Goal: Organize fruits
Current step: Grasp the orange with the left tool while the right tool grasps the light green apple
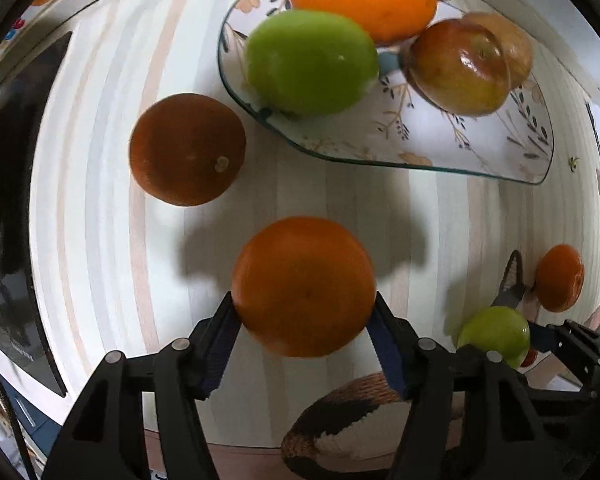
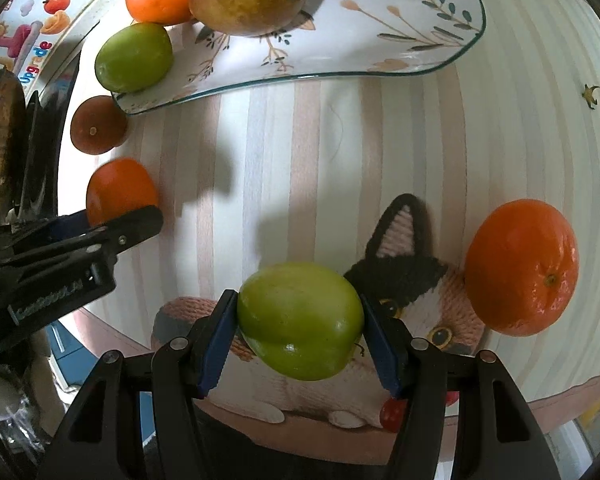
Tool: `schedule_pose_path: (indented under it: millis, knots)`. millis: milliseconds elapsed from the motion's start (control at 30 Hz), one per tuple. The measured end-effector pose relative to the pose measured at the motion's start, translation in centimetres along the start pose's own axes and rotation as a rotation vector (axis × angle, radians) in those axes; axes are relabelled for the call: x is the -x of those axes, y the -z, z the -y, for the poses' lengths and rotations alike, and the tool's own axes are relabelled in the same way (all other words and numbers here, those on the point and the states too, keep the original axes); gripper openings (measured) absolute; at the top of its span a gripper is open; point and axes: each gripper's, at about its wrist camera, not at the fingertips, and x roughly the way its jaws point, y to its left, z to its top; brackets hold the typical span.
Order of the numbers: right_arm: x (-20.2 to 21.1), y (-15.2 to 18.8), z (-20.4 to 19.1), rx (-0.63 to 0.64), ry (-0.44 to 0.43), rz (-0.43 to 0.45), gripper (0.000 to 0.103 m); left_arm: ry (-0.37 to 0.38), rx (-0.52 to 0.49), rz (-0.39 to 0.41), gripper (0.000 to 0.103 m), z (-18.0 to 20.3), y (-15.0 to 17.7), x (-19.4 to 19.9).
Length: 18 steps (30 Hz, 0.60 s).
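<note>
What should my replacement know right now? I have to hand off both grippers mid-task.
Left tongs: shut on an orange, held above the striped mat.
Right tongs: shut on a green apple, held over the mat's cat picture.
Done: the glass plate already has an orange, a green fruit and two reddish fruits.
Left: place both held fruits on the plate, then the dark orange beside it and the orange by the cat picture.
</note>
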Motion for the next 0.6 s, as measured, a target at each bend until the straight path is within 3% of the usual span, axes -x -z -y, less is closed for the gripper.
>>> schedule_pose_path:
  millis: [200,400,600]
  knots:
    - [0.3,0.4,0.8,0.000,-0.004,0.007,0.064,-0.002,-0.005,0.019,0.059,-0.7,1.0,1.1]
    - [0.0,0.5,1.9,-0.024,-0.032,0.000,0.064,0.044,0.051,0.013,0.061,-2.2,0.7,1.0]
    - [-0.2,0.1,2.8,-0.048,-0.054,-0.012,0.064,0.118,0.115,-0.030,0.062,-4.4,-1.7,0.4]
